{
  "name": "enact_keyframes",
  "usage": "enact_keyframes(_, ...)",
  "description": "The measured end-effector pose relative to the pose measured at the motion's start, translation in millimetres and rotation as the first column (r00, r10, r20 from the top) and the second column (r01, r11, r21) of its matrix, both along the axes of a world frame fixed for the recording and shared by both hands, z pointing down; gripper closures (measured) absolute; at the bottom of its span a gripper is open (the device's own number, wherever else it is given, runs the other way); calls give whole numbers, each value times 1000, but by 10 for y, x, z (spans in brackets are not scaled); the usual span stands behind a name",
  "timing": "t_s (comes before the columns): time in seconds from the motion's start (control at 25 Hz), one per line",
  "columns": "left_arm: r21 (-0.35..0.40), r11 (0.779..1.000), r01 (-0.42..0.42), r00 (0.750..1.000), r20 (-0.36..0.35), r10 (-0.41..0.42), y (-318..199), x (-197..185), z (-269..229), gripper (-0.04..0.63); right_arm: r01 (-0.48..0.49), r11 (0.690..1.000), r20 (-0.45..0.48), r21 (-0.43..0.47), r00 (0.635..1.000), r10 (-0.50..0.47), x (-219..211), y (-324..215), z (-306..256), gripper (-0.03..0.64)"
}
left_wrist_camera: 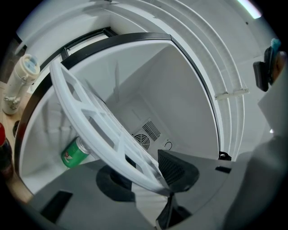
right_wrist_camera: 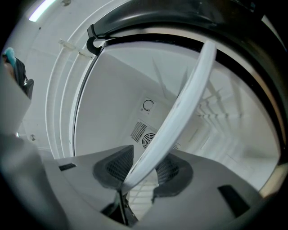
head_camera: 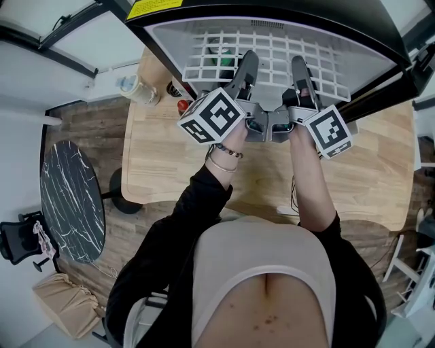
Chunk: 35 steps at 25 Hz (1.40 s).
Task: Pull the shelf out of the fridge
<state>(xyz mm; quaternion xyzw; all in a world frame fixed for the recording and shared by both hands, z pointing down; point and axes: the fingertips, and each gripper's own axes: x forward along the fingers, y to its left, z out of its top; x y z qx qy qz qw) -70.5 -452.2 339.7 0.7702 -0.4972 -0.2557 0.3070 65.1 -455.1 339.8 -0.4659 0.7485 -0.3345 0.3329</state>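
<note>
White plastic lattice, seen edge-on, fills the gap of each gripper. In the left gripper view the left gripper (left_wrist_camera: pixel 148 175) has its jaws about half closed, clamped on the near rim of the shelf (left_wrist_camera: pixel 96 121), with the ribbed dark pad on the right lying against that rim. In the right gripper view the right gripper (right_wrist_camera: pixel 139 173) is set the same way: the pads (right_wrist_camera: pixel 114 168) sit to either side of the rim and bear on it, so neither tool is empty. Both point roughly level into the cabinet. In the head view they sit side by side on the middle of the shelf's near edge, the marker cubes almost touching.

Outward from the jaws, the shelf runs back into the fridge (head_camera: pixel 285 17). Its near edge lies at the mouth of the opening, perhaps just clear of it, and the greater part is still inside the white liner. A green can (left_wrist_camera: pixel 74 153) lies on the cabinet floor below the shelf, at the left. The fridge stands on a wooden table (head_camera: pixel 177 156), with a pale bottle (head_camera: pixel 136 88) beside it at the left.

Judged stage: the grasp is made and the withdrawal is at most begun. What remains is to draw the shelf toward the person until its far edge leaves the opening.
</note>
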Motion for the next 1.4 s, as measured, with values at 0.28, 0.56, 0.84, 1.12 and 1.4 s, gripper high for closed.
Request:
enact_keyframes(0.28,1,1000,-2,1000,-9,2,73,5,-11,439,-1,1000,6,-2,1000,1,6,75,-4,466)
enact_keyframes(0.56,-5,1000,-2,1000,-13,2,128,3,2,443,-2,1000,11,-7,1000,2,12,135,7,471)
enact_keyframes(0.84,-11,1000,-1,1000,-16,1,183,-14,19,451,1,1000,18,-11,1000,-1,5,194,25,474)
enact_keyframes(1.12,-15,1000,-4,1000,-25,3,235,-5,6,456,6,1000,9,-14,1000,-6,3,249,18,477)
enact_keyframes(1.4,-17,1000,-1,1000,-21,1,278,-9,7,459,4,1000,4,-17,1000,-4,11,299,27,482)
